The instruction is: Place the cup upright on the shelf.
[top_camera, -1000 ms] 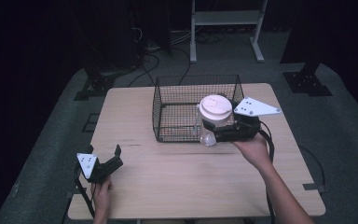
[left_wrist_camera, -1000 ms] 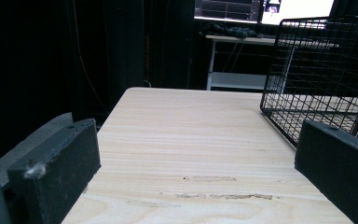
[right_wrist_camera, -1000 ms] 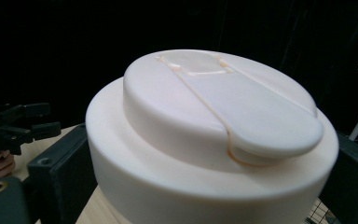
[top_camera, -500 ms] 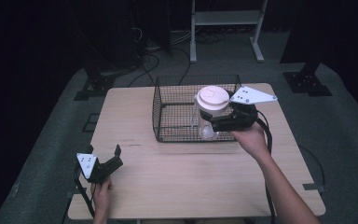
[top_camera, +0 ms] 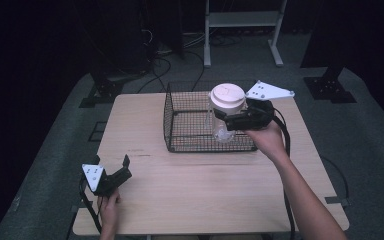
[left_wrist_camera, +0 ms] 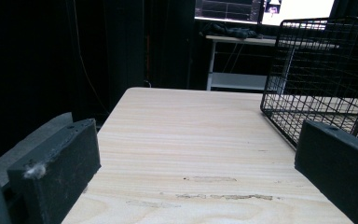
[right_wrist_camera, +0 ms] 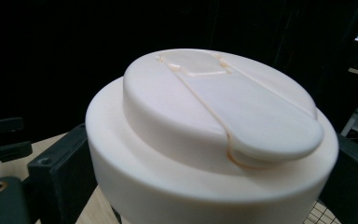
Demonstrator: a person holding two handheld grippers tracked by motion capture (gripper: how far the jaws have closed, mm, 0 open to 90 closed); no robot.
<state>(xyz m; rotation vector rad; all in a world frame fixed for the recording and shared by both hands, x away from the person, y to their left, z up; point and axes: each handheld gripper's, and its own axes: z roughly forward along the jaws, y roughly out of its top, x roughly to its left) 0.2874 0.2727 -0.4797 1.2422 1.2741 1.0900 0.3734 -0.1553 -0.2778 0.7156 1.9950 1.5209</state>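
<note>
Over the black wire basket (top_camera: 187,127) you've got the clear jar with the wide white lid (top_camera: 226,97) pinched in your right gripper (top_camera: 230,121), raised above its rim, while your left gripper (top_camera: 121,171) rests spread on the pale wooden table (top_camera: 205,185), out of the way.

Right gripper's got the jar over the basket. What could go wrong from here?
1. The right gripper grips the clear jar just under its wide white lid; smooth walls could slip between the jaws.
2. The jar hangs close to the wire basket near its front wall; lowering it could clip the rim and tip it.
3. The left gripper rests open at the table's near corner, too far away to steady the basket if it shifts.
</note>
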